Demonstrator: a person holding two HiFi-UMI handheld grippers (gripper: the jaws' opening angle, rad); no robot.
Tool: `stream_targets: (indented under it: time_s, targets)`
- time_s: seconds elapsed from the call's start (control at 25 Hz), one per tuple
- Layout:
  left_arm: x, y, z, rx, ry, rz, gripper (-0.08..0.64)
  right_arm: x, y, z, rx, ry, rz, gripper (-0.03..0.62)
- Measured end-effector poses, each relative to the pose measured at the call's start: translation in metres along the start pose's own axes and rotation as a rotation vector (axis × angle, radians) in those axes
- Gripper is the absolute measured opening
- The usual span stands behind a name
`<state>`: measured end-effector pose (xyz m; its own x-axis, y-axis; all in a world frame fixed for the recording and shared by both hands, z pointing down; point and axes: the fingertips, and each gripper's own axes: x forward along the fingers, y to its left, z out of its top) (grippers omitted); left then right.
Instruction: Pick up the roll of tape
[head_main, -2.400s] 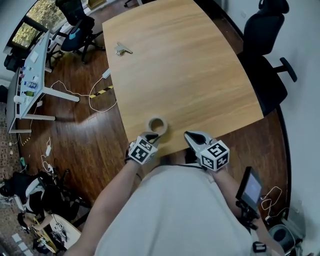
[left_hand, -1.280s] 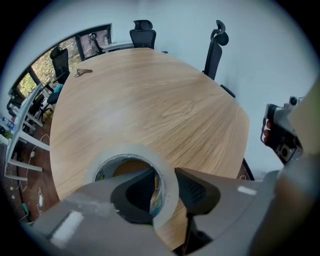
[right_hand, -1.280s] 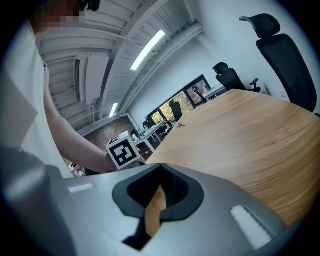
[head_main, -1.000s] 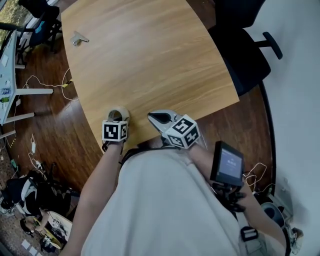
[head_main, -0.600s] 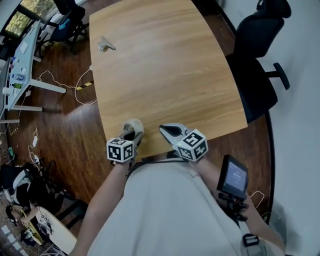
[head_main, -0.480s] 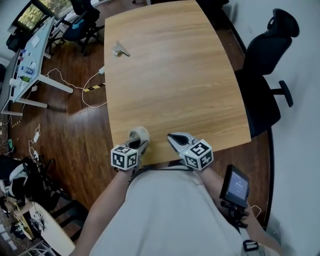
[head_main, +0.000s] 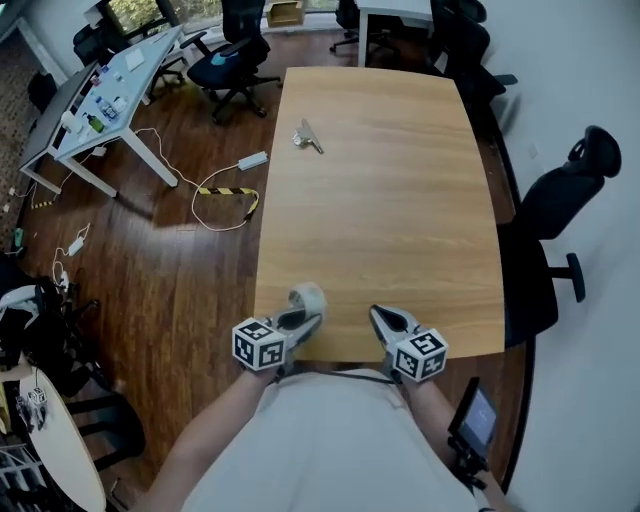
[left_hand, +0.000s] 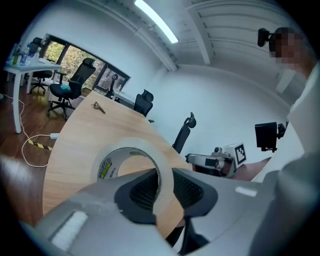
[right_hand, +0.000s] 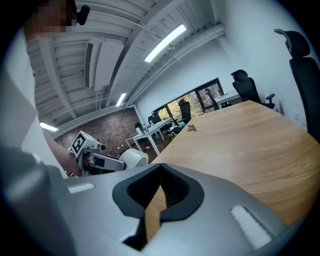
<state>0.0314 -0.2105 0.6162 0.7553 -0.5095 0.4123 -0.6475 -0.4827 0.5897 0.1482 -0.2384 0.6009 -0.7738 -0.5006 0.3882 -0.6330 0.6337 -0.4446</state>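
Floor cable (head_main: 222, 190) and a white desk (head_main: 100, 100) sit off to the left in the head view, well apart from the work and of no concern to it.

Next comes the left gripper (head_main: 298, 320), at the near edge of the wooden table (head_main: 400, 200). It is clamped on the roll of tape (head_main: 308, 297). The left gripper view shows one pad inside the ring and the other outside, so the roll's wall is pinched between them. The ring stands on edge, with its open face and printed core turned toward the camera. Tabletop shows through the hole and below the roll, and nothing seems to be touching the roll from underneath. I judge it already clear of the surface, so the pick-up itself is done and the lift is the step in hand.

Further right, the right gripper (head_main: 379, 315) hangs just beside the left, also at the table's near edge. Its jaws are closed down to a sliver with nothing between them; only wood grain shows through the slit.

Far up the table lies a small metal object (head_main: 307, 137), untouched. Black office chairs (head_main: 560, 210) stand along the right side.

The next move calls mainly for a steady grip. The hold is on a thin band of wall, so the roll could pivot or slip if the wrist twists sharply. Keeping the ring upright and carrying it smoothly away from the edge looks safest.
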Motion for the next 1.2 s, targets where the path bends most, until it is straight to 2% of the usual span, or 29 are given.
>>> stream_targets:
  time_s: [0.16, 0.28, 0.52, 0.64, 0.76, 1.2]
  targets:
    - [-0.017, -0.006, 0.021, 0.05, -0.066, -0.027, 0.092, 0.003, 0.002, 0.011, -0.036, -0.006, -0.022, 0.006]
    - [-0.043, -0.006, 0.04, 0.106, -0.119, -0.03, 0.092, 0.009, 0.021, 0.032, -0.076, -0.03, -0.013, 0.006]
    - [-0.088, 0.0, 0.06, 0.186, -0.195, -0.011, 0.092, 0.023, 0.088, 0.07, -0.195, -0.089, 0.1, 0.006]
    - [-0.106, 0.003, 0.058, 0.202, -0.208, -0.01, 0.092, 0.03, 0.124, 0.071, -0.242, -0.097, 0.165, 0.006]
    - [-0.125, 0.007, 0.05, 0.21, -0.211, -0.011, 0.092, 0.037, 0.151, 0.062, -0.248, -0.111, 0.21, 0.006]
    - [-0.162, 0.026, 0.033, 0.231, -0.19, -0.047, 0.094, 0.059, 0.187, 0.044, -0.226, -0.127, 0.151, 0.006]
